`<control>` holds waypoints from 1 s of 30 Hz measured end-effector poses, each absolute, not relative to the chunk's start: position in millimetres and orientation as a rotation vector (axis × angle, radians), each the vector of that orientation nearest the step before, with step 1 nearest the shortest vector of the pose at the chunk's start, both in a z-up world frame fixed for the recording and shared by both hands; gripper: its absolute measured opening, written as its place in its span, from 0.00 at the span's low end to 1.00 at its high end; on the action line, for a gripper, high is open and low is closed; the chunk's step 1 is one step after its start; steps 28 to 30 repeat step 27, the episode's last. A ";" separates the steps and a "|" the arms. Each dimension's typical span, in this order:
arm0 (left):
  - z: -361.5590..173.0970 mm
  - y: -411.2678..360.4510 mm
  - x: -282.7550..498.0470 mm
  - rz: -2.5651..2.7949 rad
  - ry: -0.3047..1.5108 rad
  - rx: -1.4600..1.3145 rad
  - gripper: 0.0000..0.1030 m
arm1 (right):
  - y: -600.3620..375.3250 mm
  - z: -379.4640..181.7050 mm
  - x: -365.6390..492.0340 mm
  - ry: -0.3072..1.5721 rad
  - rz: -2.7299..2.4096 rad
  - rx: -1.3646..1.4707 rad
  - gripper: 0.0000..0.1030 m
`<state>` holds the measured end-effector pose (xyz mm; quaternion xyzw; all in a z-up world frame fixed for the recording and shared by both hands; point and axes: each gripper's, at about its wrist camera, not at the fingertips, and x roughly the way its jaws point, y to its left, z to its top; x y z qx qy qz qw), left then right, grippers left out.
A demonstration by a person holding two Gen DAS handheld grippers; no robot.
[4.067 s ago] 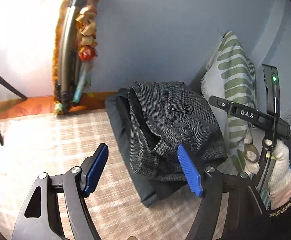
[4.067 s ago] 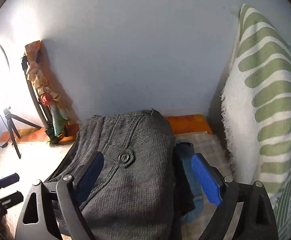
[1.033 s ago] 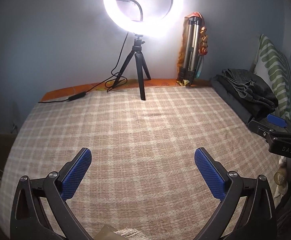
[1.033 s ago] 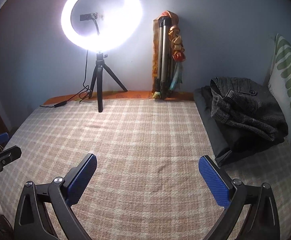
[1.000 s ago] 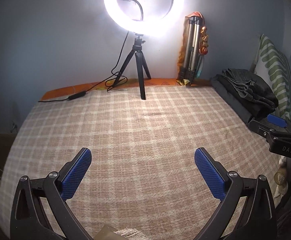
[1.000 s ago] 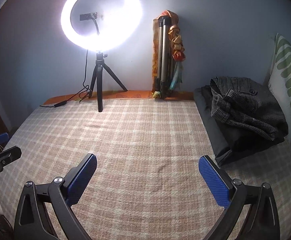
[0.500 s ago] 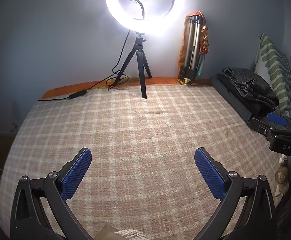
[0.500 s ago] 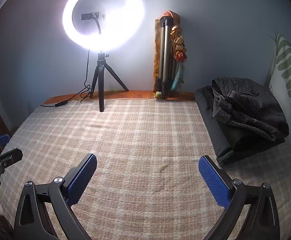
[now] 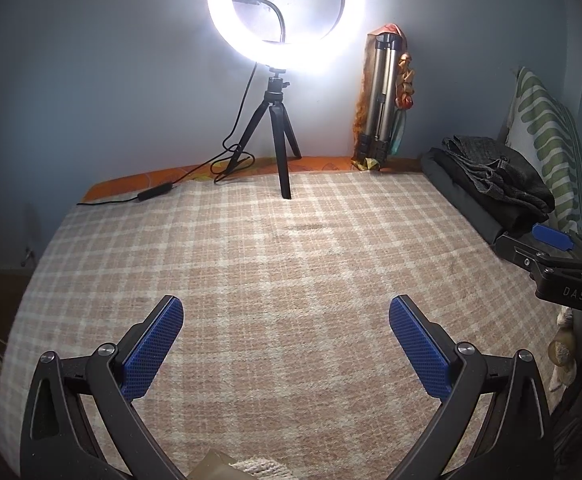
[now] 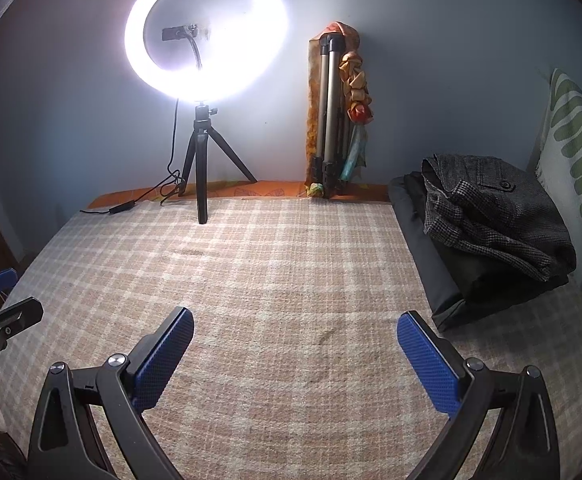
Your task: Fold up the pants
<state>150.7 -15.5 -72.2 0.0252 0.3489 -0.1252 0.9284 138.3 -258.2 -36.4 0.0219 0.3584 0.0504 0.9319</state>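
Folded grey tweed pants (image 10: 503, 220) lie on top of a stack of dark folded clothes (image 10: 443, 276) at the far right of the bed; they also show in the left wrist view (image 9: 495, 168). My left gripper (image 9: 287, 320) is open and empty over the checked blanket (image 9: 291, 260). My right gripper (image 10: 295, 336) is open and empty, well short of the stack. The right gripper also shows at the right edge of the left wrist view (image 9: 551, 256).
A lit ring light on a small tripod (image 10: 201, 168) stands at the far edge with its cable (image 10: 131, 206). A folded tripod wrapped in cloth (image 10: 335, 120) leans on the wall. A green striped pillow (image 10: 579, 152) stands right of the stack.
Both grippers have drawn back from the pants stack, which now lies far off at the right. In the last second the views barely shift.
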 end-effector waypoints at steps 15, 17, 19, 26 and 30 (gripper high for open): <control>-69.9 -18.4 149.0 -0.261 0.707 0.056 0.99 | -260.7 -33.6 136.2 0.725 0.088 0.047 1.00; -69.4 -19.2 148.7 -0.261 0.704 0.060 0.99 | -261.4 -33.1 135.7 0.725 0.083 0.049 1.00; -69.0 -19.8 147.6 -0.264 0.703 0.060 0.99 | -261.9 -32.8 135.8 0.725 0.080 0.050 1.00; -67.3 -23.2 143.7 -0.273 0.694 0.066 0.99 | -263.4 -29.8 133.8 0.720 0.068 0.047 1.00; -67.3 -23.6 143.4 -0.274 0.694 0.066 0.99 | -263.4 -29.2 133.4 0.719 0.068 0.047 1.00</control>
